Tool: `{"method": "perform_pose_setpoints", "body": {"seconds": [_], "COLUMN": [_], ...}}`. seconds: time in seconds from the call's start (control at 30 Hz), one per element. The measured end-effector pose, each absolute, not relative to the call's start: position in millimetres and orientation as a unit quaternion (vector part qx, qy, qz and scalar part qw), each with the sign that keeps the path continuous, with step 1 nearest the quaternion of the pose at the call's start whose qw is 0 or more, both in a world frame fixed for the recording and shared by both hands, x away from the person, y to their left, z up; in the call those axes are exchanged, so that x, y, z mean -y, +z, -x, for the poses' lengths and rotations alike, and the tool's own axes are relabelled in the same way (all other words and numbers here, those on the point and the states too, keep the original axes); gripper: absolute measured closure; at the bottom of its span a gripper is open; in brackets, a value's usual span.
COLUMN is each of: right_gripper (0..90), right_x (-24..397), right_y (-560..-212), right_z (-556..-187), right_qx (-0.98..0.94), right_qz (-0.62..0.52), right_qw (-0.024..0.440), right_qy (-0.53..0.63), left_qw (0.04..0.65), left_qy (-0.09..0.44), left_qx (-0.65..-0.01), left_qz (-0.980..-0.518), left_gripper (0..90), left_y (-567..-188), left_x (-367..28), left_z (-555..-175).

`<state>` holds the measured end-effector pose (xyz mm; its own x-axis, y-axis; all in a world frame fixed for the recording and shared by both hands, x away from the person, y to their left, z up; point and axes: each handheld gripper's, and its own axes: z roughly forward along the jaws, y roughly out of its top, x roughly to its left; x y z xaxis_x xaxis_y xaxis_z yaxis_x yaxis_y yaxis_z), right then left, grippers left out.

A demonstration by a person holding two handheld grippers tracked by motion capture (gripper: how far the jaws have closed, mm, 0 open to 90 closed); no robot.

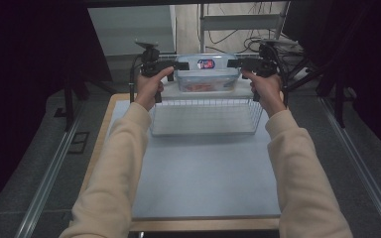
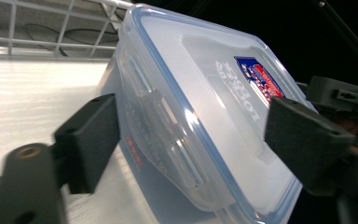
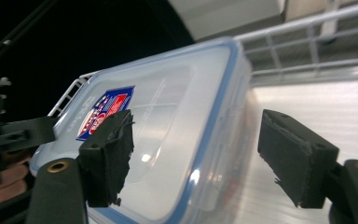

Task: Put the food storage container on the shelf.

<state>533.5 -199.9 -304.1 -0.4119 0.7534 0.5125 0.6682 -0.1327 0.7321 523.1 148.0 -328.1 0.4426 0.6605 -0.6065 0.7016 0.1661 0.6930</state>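
Clear lidded food container sits at wire basket's far rim; left hand-held gripper and right hand-held gripper flank its ends, jaws apart, not pressing it.

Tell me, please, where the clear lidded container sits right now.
In the high view the clear lidded container sits at the far end of the wire basket, centred between the left gripper and right gripper, each straddling one end with open jaws.
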Motion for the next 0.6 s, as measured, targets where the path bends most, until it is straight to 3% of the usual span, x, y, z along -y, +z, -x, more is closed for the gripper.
{"method": "perform_pose_setpoints", "body": {"seconds": [0.07,0.3,0.6], "right_gripper": [25.5,24.7,22.9], "right_x": [203.1,221.5,247.3], "right_y": [-300.8,-292.5,-306.7], "right_z": [-528.3,-502.9,-440.3], "right_qx": [-0.656,-0.669,-0.729], "right_qz": [-0.533,-0.488,-0.400], "right_qw": [0.062,0.073,0.111], "right_qy": [0.532,0.556,0.544], "left_qw": [0.555,0.568,0.596], "left_qy": [-0.012,0.029,0.060], "left_qx": [-0.527,-0.498,-0.438], "left_qz": [-0.643,-0.655,-0.670], "left_gripper": [15.5,15.7,16.5], "left_y": [-326.1,-308.8,-327.1], "left_x": [-148.7,-156.0,-171.8], "left_z": [-520.8,-484.8,-400.5]}}
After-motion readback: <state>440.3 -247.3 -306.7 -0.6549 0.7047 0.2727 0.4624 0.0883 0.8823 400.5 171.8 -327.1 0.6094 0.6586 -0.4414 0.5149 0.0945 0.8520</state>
